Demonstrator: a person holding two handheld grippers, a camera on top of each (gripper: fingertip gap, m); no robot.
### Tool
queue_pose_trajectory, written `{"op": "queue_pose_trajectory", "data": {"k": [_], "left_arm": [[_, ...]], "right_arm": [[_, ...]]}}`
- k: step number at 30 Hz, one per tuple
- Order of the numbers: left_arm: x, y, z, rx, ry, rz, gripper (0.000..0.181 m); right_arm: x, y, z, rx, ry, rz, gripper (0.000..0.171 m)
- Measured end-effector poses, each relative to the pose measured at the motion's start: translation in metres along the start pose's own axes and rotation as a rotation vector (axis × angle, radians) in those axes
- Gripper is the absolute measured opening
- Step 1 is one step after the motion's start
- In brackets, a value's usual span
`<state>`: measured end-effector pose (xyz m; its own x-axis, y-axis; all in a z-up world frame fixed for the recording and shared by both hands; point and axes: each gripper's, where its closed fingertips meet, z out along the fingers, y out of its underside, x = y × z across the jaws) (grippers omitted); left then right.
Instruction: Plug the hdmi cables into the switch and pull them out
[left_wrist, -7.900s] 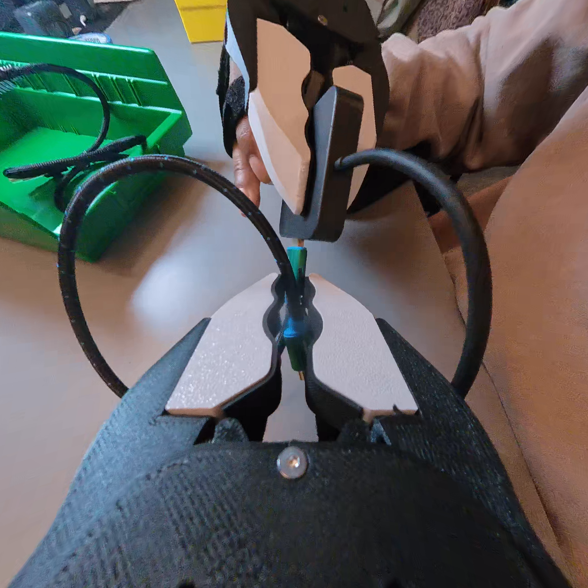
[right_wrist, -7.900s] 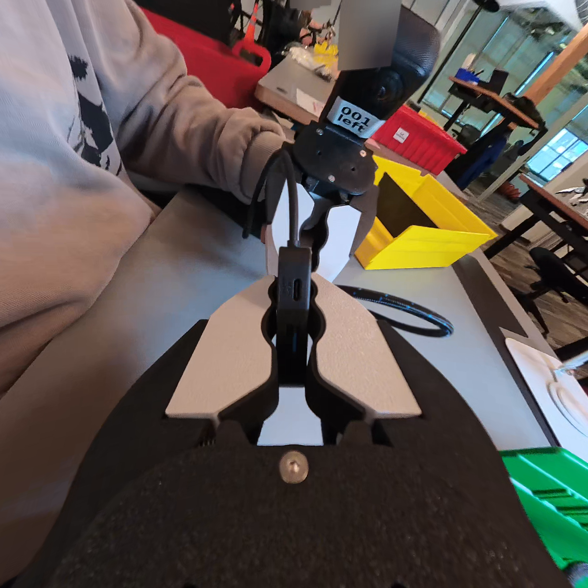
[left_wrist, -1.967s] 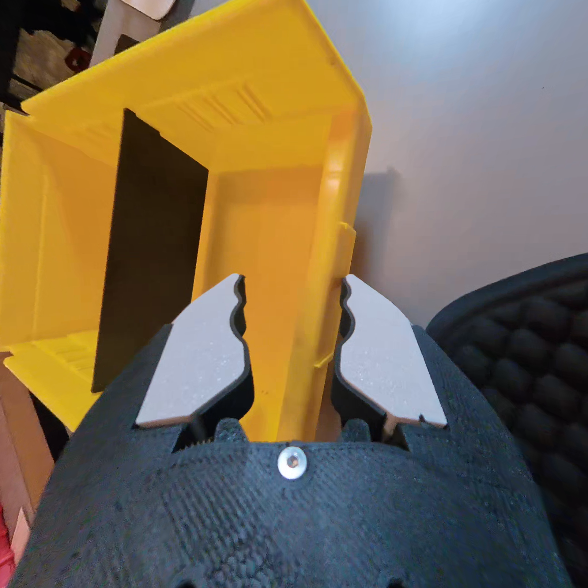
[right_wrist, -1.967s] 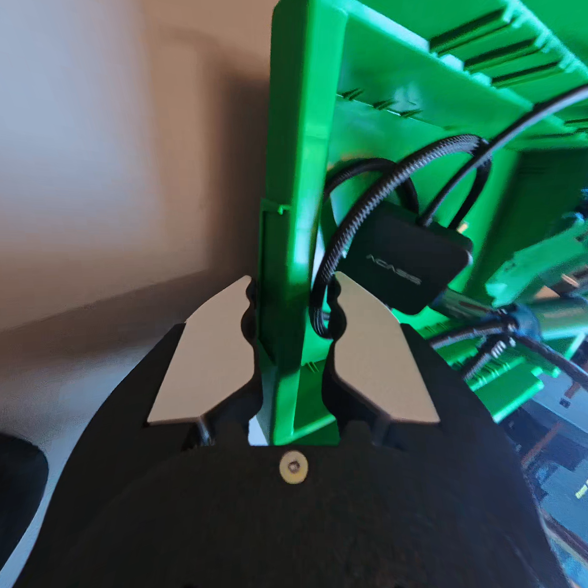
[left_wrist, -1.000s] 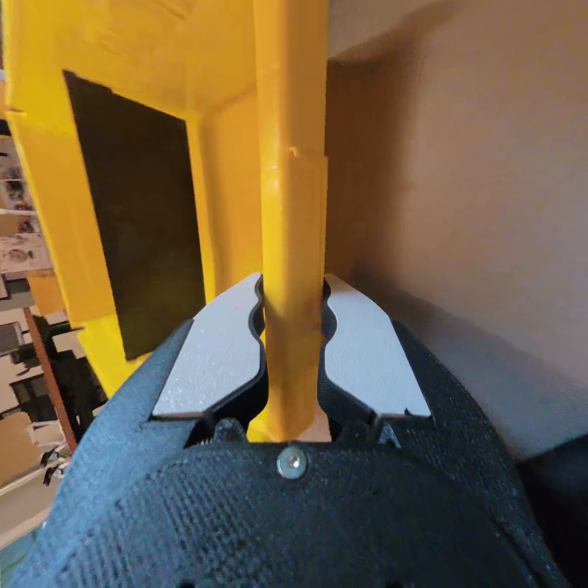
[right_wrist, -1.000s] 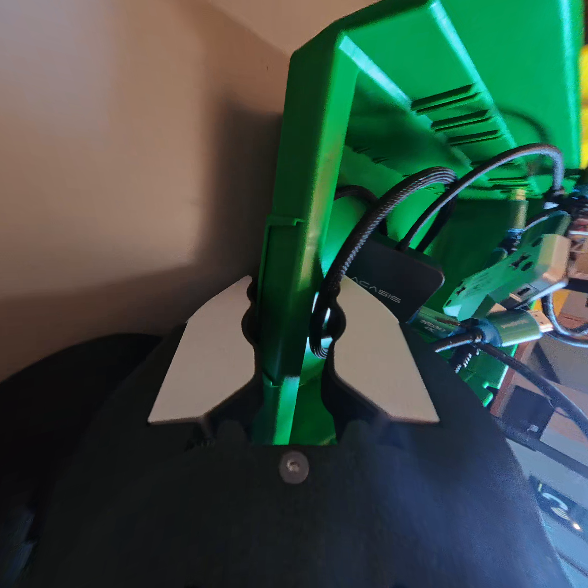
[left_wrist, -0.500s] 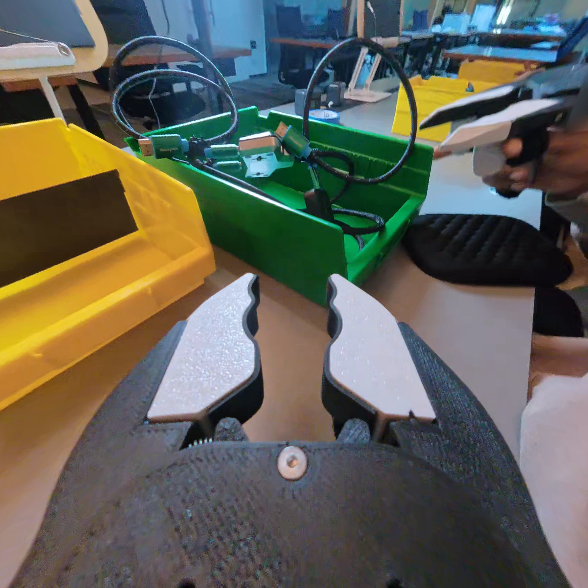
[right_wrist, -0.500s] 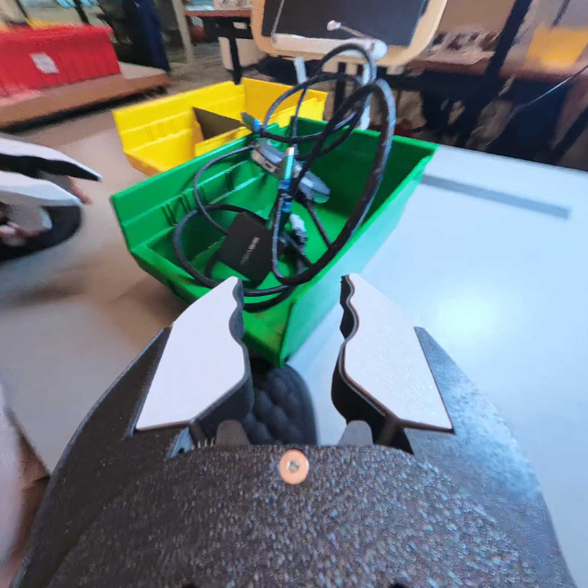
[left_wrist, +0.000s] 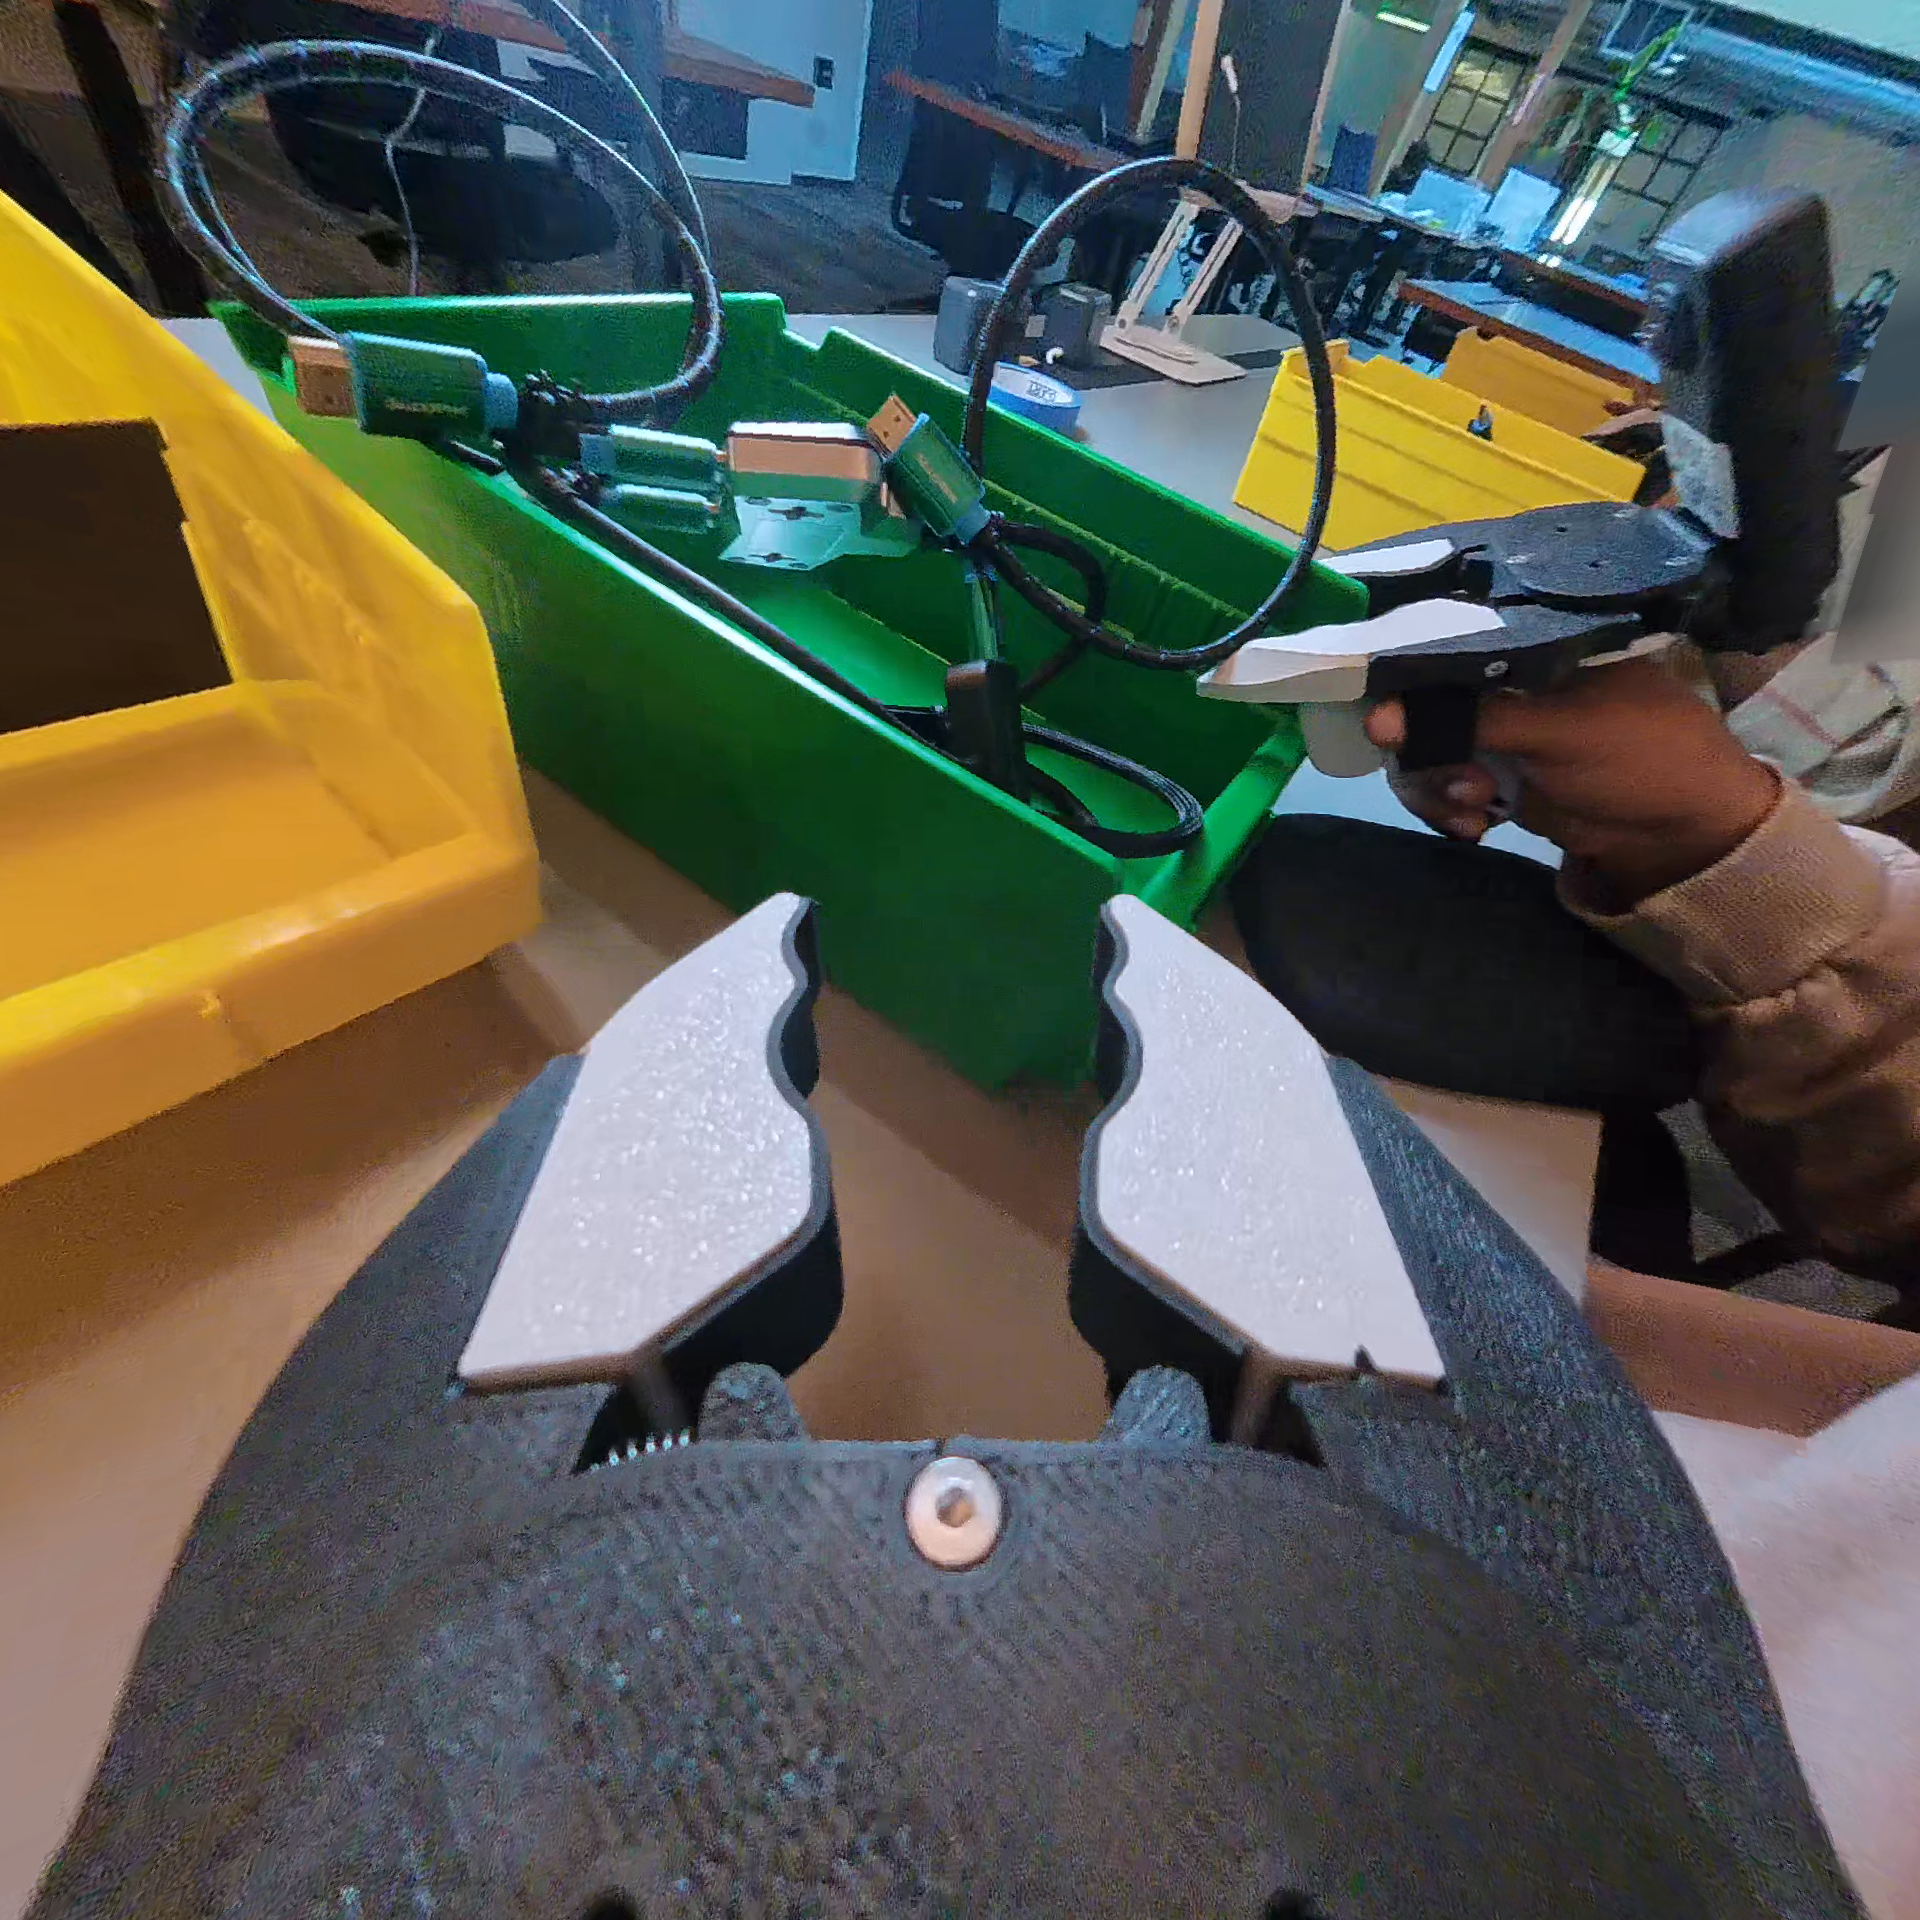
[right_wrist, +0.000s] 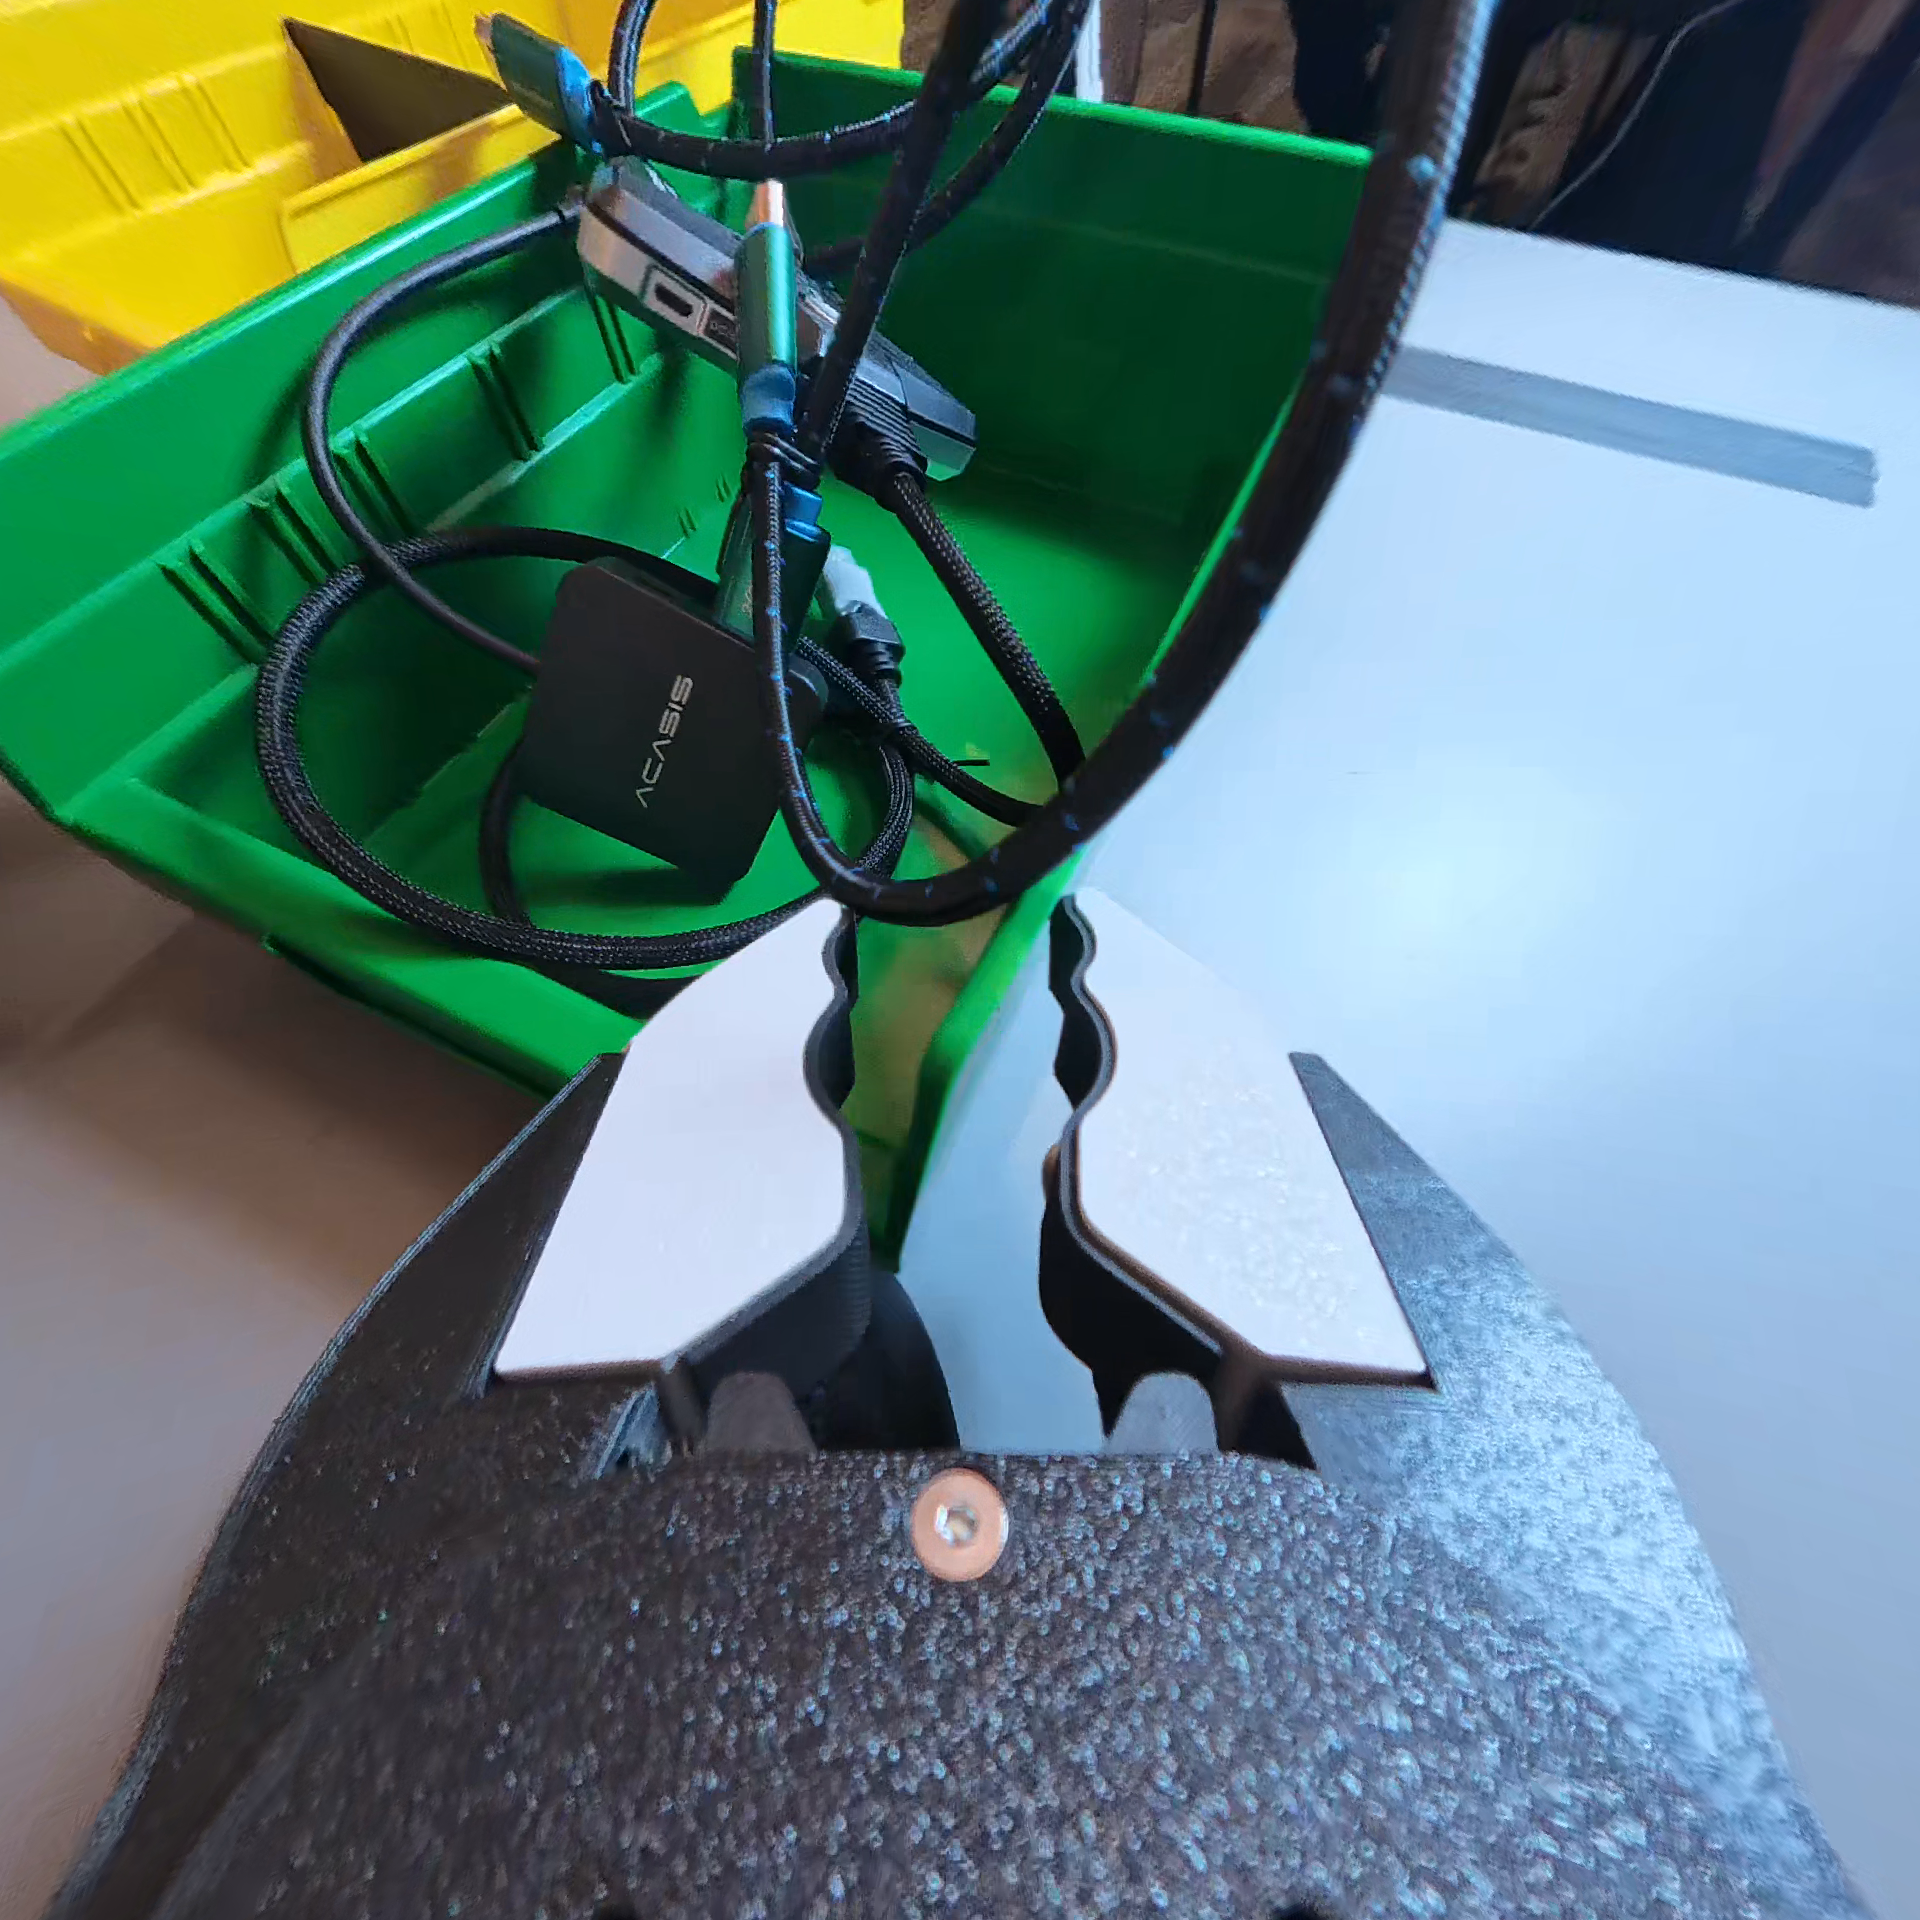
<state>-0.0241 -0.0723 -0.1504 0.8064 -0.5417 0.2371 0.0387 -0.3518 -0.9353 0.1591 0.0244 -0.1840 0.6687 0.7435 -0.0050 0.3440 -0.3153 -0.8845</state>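
Observation:
A green bin (left_wrist: 831, 810) holds a silver HDMI switch (left_wrist: 800, 468), braided black HDMI cables with teal plugs (left_wrist: 416, 390) and a flat black box (right_wrist: 665, 738). Two plugs (left_wrist: 655, 473) sit against the switch's left end; another plug (left_wrist: 935, 478) leans on its right. My left gripper (left_wrist: 956, 935) is open and empty, low over the table in front of the bin's near corner. My right gripper (right_wrist: 951, 925) is open and empty at the bin's corner, under a tall cable loop (right_wrist: 1299, 499). It also shows in the left wrist view (left_wrist: 1278, 623), beside the bin's right end.
A yellow bin (left_wrist: 260, 831) stands left of the green bin, close to it. A black padded mat (left_wrist: 1434, 956) lies right of the green bin. Another yellow bin (left_wrist: 1434, 468) and a blue tape roll (left_wrist: 1034, 393) sit farther back. A grey tabletop (right_wrist: 1558, 831) spreads to the right. The left gripper's tips are roughly 20 cm from the right gripper's.
A second ago my left gripper was shut on the yellow bin's wall and my right on the green bin's wall. Both have let go. The right gripper has moved in close to the green bin.

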Motion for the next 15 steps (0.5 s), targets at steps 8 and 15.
{"op": "queue_pose_trajectory", "data": {"k": [8, 15], "left_arm": [[0.001, 0.019, 0.048, -0.026, -0.139, 0.111, 0.042], [0.000, 0.003, 0.043, -0.022, -0.252, 0.356, 0.026]], "right_arm": [[0.013, -0.008, 0.006, 0.047, 0.066, -0.076, 0.015], [0.006, -0.024, -0.017, 0.126, 0.160, -0.201, 0.012]]}}
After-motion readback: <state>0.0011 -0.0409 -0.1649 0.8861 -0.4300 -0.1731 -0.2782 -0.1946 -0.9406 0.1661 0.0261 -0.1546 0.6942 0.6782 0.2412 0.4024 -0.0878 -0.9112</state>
